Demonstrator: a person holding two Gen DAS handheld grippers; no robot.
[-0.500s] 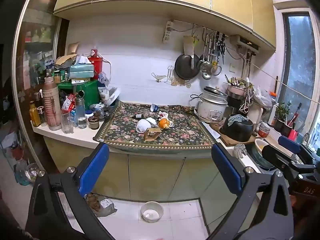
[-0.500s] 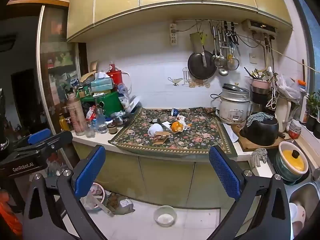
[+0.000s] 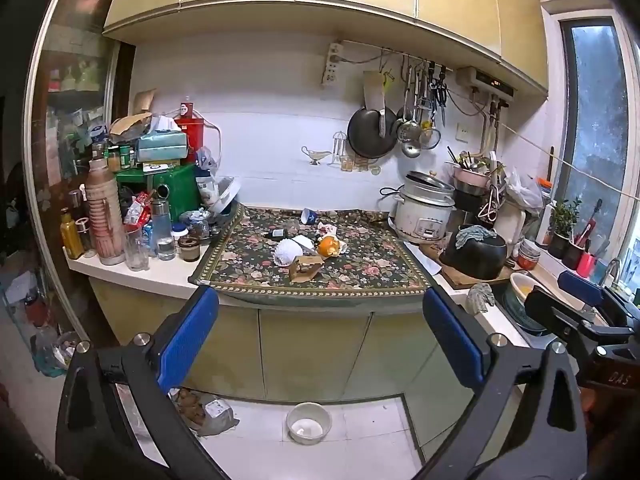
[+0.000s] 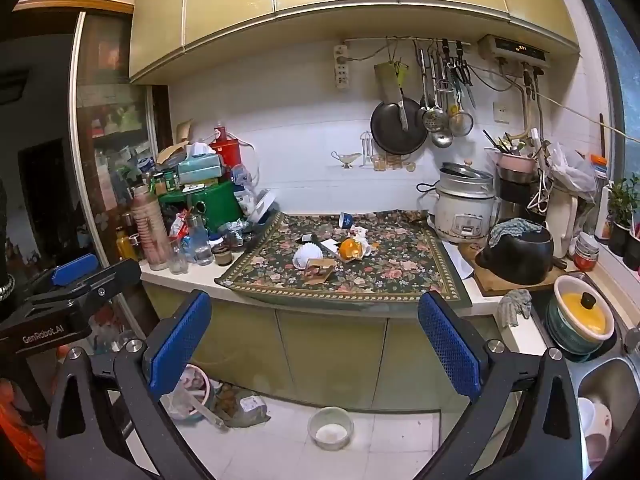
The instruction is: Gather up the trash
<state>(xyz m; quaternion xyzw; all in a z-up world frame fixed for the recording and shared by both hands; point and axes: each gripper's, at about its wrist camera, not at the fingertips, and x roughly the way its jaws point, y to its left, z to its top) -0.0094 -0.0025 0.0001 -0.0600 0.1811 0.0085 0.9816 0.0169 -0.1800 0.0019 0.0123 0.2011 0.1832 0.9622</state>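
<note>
Both grippers hang out in front of the counter, well short of it, and neither has anything in it. The left gripper [image 3: 320,336] has its blue pads spread wide with only cabinet doors showing between them; the right gripper [image 4: 316,336] stands just the same, jaws wide apart and empty. Each can be seen from the other's camera, off at the edge of the view.

The trash sits in a small cluster near the middle of the floral cloth [image 3: 248,268] that covers the counter: a crumpled white paper ball [image 3: 287,253], a torn brown cardboard piece [image 3: 305,269] just in front of it, and an orange peel [image 3: 329,246] to their right (it looks hollowed out, lying on some white scraps). A small dark bottle [image 3: 280,233] lies on its side behind the paper ball, and a blue and white cup [image 3: 310,216] is tipped over further back.

To the right of the cloth stands a white rice cooker [image 3: 424,216], with a black pot [image 3: 476,254] on a wooden board nearer the sink. On the floor below, a small white bowl [image 3: 309,423] rests on the tiles
</note>
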